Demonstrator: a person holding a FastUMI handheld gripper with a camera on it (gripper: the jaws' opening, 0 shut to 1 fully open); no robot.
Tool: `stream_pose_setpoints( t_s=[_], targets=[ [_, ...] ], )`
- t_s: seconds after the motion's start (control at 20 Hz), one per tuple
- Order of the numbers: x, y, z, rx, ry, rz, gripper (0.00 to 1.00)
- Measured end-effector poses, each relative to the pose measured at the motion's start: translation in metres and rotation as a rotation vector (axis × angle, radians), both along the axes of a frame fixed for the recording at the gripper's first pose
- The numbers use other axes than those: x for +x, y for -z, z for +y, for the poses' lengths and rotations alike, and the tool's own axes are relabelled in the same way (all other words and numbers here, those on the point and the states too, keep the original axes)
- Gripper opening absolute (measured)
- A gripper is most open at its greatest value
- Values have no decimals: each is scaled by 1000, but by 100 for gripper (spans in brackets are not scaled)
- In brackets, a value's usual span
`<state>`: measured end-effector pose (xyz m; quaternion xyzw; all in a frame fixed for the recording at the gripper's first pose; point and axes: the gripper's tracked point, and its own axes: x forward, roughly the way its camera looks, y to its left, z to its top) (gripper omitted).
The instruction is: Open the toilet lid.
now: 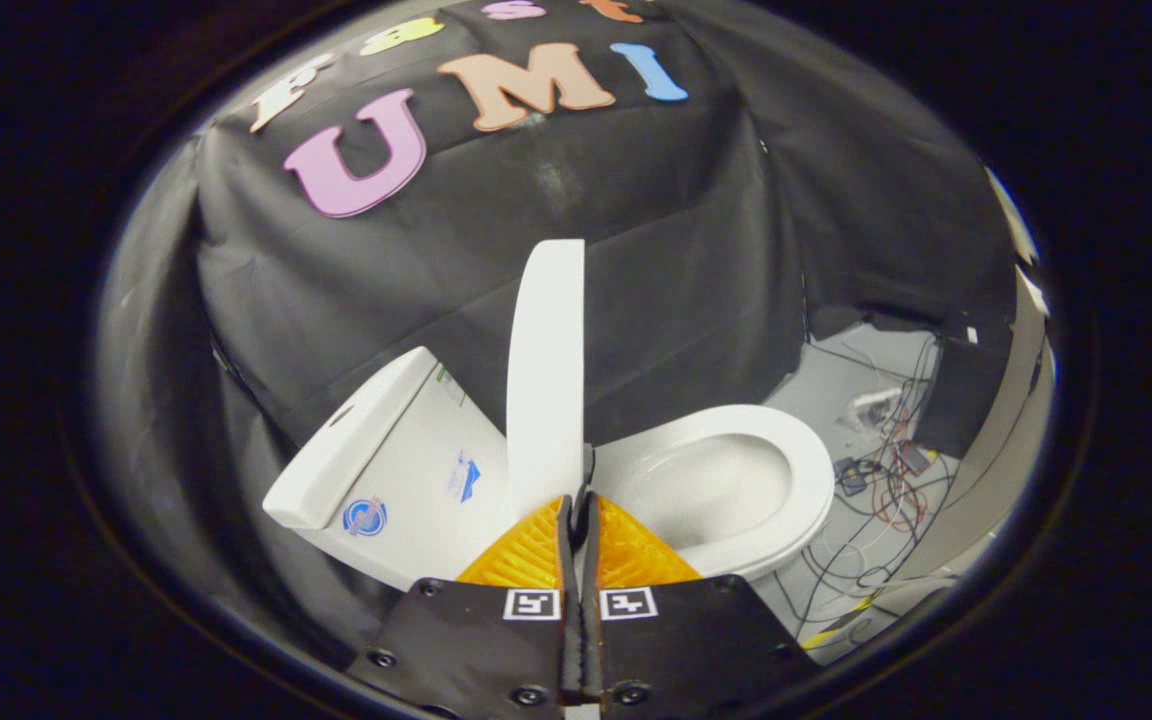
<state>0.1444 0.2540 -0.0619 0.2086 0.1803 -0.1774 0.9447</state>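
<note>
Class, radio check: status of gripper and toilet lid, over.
Gripper fingers closed together, touching the raised lid's edge. White plastic toilet lid standing upright, bowl exposed. Nothing in the way.

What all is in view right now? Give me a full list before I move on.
toilet lid: one, white, raised upright on edge, just ahead of the fingertips
toilet seat and bowl: one, white, uncovered, to the right of the lid
toilet tank: one, white with small stickers, to the left of the lid
cables: a tangle, red, black and white, on the floor beyond the bowl
floor: grey, right of the toilet
black cloth wall: behind the toilet
tongs: one pair, fingers drawn nearly together, tips at the lid's lower edge; whether they pinch it cannot be told
</note>
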Motion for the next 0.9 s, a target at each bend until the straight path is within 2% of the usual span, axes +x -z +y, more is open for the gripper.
stream_pose_setpoints(
  t_s=[0.2,0.5,0.9],
  targets=[
    [14,-6,29,-54,-27,-24,0],
    [20,-8,40,-101,-14,-50,0],
    [38,-12,80,-252,-70,-16,0]
  ],
)
